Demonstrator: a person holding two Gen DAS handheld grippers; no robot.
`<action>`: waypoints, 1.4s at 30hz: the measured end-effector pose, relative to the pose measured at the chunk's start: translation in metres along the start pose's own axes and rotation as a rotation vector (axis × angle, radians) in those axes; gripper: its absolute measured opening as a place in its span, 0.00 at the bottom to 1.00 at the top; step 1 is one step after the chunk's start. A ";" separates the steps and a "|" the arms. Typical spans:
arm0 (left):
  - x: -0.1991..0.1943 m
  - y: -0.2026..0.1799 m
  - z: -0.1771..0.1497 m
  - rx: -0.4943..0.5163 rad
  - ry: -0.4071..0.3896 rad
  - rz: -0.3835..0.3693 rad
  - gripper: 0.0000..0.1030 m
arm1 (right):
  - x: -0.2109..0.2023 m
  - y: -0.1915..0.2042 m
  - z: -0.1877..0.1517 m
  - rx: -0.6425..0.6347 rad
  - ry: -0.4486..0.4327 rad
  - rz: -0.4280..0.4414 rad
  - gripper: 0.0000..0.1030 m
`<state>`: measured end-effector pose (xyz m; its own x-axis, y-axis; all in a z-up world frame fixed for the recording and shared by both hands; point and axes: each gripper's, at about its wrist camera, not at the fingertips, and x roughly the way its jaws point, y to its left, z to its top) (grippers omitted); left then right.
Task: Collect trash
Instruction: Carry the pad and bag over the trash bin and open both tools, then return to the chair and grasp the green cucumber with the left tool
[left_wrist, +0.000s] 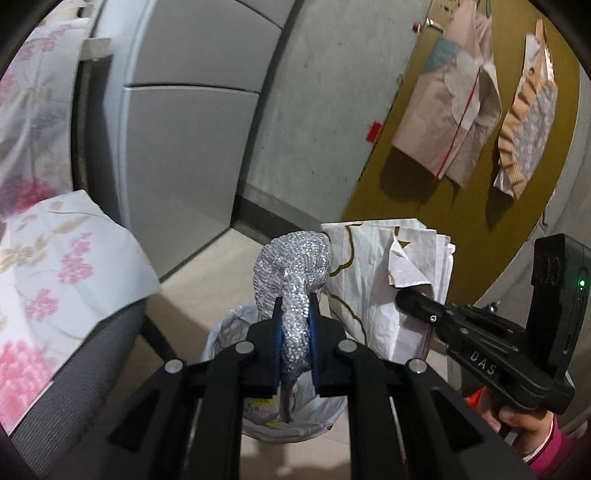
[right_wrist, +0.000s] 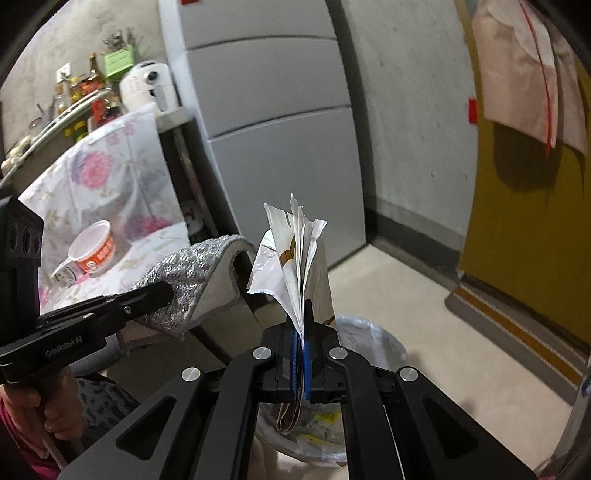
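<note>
Left hand-held gripper (left_wrist: 295, 317): blue pads clamped on a silver sparkly cloth (left_wrist: 291, 273); the cloth bunches up above the fingertips and a thin tail hangs down below them. Right hand-held gripper (right_wrist: 301, 332): pressed together on a crumpled white paper bag (right_wrist: 295, 258) with gold print, folded flat, sticking up past the tips, lower end poking out underneath. Both held in the air, cloth and bag just beside each other, seemingly touching in the left wrist view.

Directly below both: round trash bin (left_wrist: 229, 332) with a white plastic liner (right_wrist: 373, 339), on the beige floor (right_wrist: 406, 295). Some scraps with yellow print inside it.

Left side: counter with floral cloth cover (left_wrist: 66, 258). On it, an orange-and-white instant noodle cup (right_wrist: 92, 251) lying tilted.

Further back: grey fridge (right_wrist: 273, 110), concrete wall (left_wrist: 325, 110), mustard-yellow door (left_wrist: 406, 177) with fabric bags (left_wrist: 454, 110) hanging on it. Far left in the right wrist view: rack with bottles (right_wrist: 77, 92), too small to read.
</note>
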<state>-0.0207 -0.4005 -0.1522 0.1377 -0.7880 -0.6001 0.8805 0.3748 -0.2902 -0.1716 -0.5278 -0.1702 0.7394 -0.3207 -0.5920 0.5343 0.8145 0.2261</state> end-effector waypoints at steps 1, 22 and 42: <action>0.006 -0.001 0.000 0.006 0.010 0.002 0.10 | 0.004 -0.003 -0.002 0.007 0.009 0.000 0.03; 0.015 0.037 -0.001 -0.069 0.046 0.053 0.48 | 0.069 -0.032 -0.023 0.133 0.159 -0.051 0.38; -0.164 0.103 -0.015 -0.164 -0.177 0.421 0.64 | -0.028 0.129 0.060 -0.140 -0.146 0.162 0.45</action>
<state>0.0404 -0.2255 -0.0951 0.5547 -0.6169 -0.5584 0.6504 0.7400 -0.1714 -0.0986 -0.4431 -0.0778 0.8674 -0.2386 -0.4367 0.3498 0.9165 0.1940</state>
